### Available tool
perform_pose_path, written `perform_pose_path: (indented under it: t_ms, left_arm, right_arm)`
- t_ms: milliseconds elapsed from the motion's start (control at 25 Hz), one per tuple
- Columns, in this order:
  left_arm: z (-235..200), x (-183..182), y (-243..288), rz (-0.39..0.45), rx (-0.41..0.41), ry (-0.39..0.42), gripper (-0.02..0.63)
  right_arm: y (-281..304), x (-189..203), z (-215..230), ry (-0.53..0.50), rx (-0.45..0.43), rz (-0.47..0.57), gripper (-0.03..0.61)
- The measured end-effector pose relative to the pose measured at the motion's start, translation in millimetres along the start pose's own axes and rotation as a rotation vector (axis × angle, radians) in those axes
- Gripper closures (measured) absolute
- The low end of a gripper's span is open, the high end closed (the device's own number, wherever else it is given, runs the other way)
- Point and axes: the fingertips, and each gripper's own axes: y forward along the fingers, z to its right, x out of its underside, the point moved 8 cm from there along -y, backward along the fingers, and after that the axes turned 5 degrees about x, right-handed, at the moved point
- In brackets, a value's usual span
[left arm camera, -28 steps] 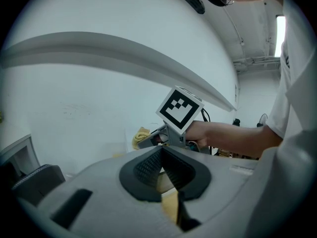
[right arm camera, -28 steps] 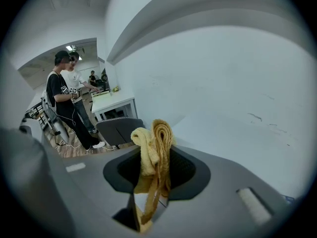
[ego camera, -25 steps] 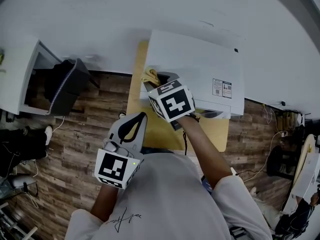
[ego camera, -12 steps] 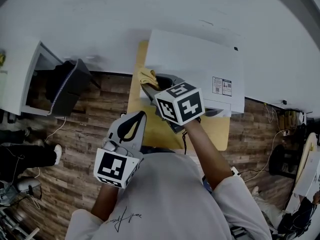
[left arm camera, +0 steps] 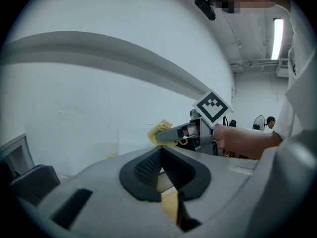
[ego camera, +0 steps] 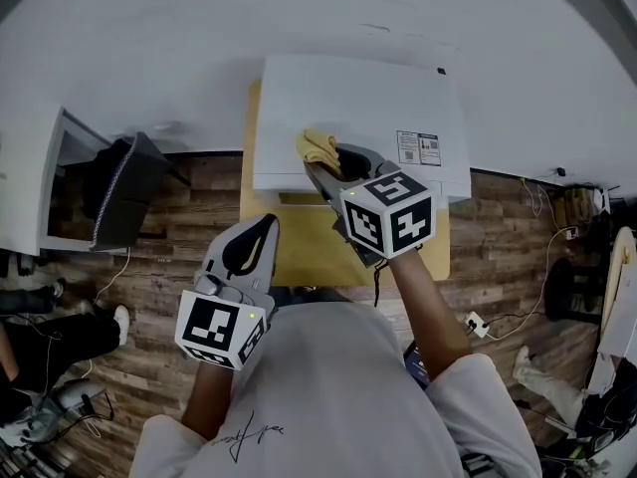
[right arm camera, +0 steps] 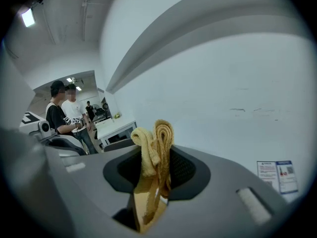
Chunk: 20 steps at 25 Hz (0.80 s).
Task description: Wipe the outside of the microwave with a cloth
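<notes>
Head view: a white microwave (ego camera: 358, 108) sits on a wooden worktop (ego camera: 299, 242). The right claw (ego camera: 320, 170) holds a yellow cloth (ego camera: 318, 147) on its top by the front edge, with the left claw (ego camera: 261, 225) at 7 o'clock from it. Left gripper view: jaws together, nothing between them. Right gripper view: jaws clamped on the bunched cloth (right arm camera: 157, 143).

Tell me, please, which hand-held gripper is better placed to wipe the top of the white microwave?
Right. The right hand-held gripper is clamped on the folded yellow cloth, at the top of the white box-shaped microwave near its front edge. The left hand-held gripper is shut, empty, back over the yellow-brown table.
</notes>
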Motion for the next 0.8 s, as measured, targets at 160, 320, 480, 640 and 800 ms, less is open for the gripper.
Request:
perform_pose_path:
  t_ms: [160,320,480,640,800]
  left_arm:
    - [7,2,3,0.001,0.0,-0.001,0.624]
    - [10,3,5,0.017,-0.02,-0.015,0.624]
    - [13,4,5,0.022,-0.031,-0.019,0.624]
    - [12,8,6,0.026,-0.043,-0.034,0.624]
    - [11,11,10,0.026,-0.045,-0.034,0.624]
  right_arm:
    - [-25,6,14,0.032,0.042,0.047,0.448]
    - [-49,14,26,0.037,0.074,0.076,0.448]
    - [-71,24,38,0.043,0.106,0.106,0.448]
    - [-90,38,50,0.058,0.138,0.116,0.448]
    - [-112,51,63,0.071,0.176,0.151,0.449]
